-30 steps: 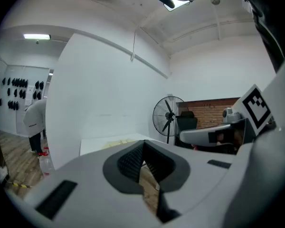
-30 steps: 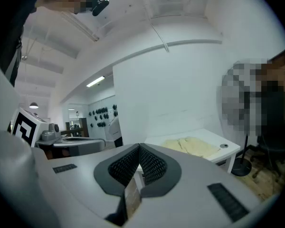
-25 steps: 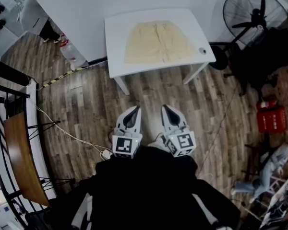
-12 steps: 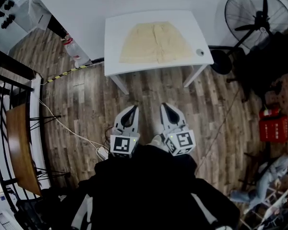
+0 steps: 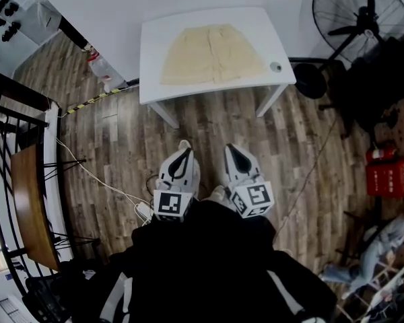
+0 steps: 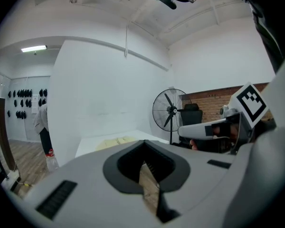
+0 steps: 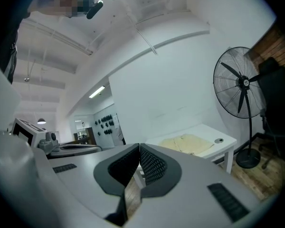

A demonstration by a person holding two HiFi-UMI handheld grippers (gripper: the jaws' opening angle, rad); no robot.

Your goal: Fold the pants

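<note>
Left tongs (image 5: 184, 148) and right tongs (image 5: 229, 149) pressed together, empty; pants (image 5: 213, 54) flat on white table (image 5: 151, 66).

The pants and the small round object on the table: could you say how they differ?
The pants are pale yellow, broad and spread flat; the small round object is grey and tiny. The pants lie midway on the white table; the object sits near its front right corner. Both rest on it.

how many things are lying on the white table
2: the cream pants spread flat across the middle of the table, and a small round object near its right edge, just clear of the pants. Nothing appears hidden.
</note>
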